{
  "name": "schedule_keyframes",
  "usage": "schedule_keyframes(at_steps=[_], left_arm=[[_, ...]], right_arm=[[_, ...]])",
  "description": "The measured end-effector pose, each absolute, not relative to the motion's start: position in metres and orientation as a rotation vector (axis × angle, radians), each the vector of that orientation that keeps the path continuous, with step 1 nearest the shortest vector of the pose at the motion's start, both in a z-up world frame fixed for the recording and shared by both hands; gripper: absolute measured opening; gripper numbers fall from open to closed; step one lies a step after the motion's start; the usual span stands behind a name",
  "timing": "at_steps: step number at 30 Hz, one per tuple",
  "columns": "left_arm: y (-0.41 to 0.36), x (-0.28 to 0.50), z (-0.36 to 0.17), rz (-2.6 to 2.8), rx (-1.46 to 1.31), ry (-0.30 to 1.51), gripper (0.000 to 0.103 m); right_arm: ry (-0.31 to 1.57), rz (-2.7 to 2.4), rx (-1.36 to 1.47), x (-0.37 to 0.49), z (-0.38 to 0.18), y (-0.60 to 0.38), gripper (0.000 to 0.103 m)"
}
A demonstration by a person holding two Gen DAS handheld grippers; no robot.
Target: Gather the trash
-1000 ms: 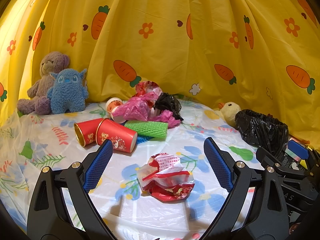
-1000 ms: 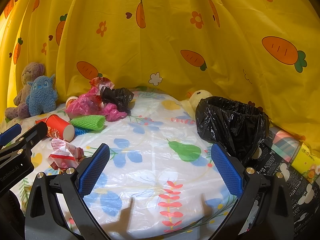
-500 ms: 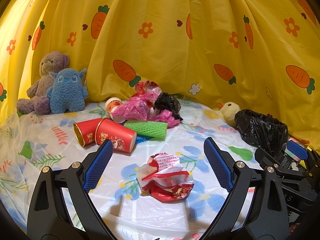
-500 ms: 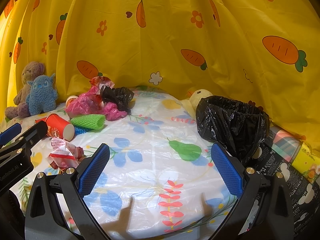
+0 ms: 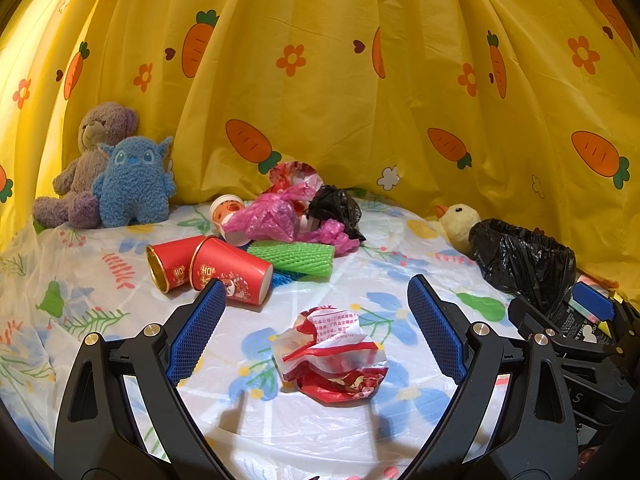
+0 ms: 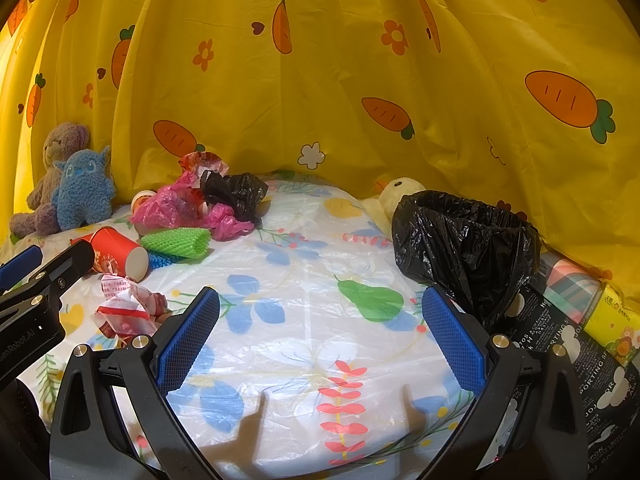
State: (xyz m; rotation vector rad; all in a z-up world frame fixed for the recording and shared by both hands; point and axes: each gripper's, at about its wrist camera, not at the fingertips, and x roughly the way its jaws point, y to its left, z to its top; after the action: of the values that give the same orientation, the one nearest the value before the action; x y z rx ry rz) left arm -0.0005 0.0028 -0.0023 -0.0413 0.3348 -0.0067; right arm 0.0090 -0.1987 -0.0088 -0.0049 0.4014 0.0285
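A crumpled red-and-white wrapper (image 5: 331, 354) lies on the flowered table cover, between and just beyond the blue pads of my open left gripper (image 5: 316, 330). The same wrapper (image 6: 128, 306) shows at the left in the right wrist view. Two red paper cups (image 5: 208, 266) lie on their sides behind it, beside a green foam net (image 5: 294, 258), pink plastic bags (image 5: 272, 220) and a black bag (image 5: 334, 208). A black trash bag (image 6: 466, 240) stands open on the right. My right gripper (image 6: 320, 338) hangs open over bare table cover, left of the trash bag.
A purple bear (image 5: 94, 160) and a blue plush toy (image 5: 132, 182) sit at the back left. A yellow duck toy (image 6: 400, 196) lies behind the trash bag. Printed packs (image 6: 580, 320) lie at the right edge. A yellow carrot-print curtain (image 5: 360, 80) closes the back.
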Motion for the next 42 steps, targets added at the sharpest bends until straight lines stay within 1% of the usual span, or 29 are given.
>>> schedule_keyframes(at_steps=[18,23,36,42], left_arm=[[-0.002,-0.002,-0.003,-0.017,-0.045,0.332,0.091],[0.0,-0.003,-0.003,-0.004,-0.055,0.328,0.091],[0.043,-0.01,0.0,0.091,-0.065,0.285,0.091],[0.075,-0.011,-0.001,0.162,-0.119,0.28,0.09]], right_arm=[[0.403,0.03,-0.006,0.01,-0.007,-0.2,0.098],[0.403,0.044,-0.002,0.01,-0.019,-0.195,0.098],[0.392,0.188,-0.024,0.01,-0.023,-0.158,0.098],[0.431,0.307,-0.029,0.017,-0.032,-0.126,0.092]])
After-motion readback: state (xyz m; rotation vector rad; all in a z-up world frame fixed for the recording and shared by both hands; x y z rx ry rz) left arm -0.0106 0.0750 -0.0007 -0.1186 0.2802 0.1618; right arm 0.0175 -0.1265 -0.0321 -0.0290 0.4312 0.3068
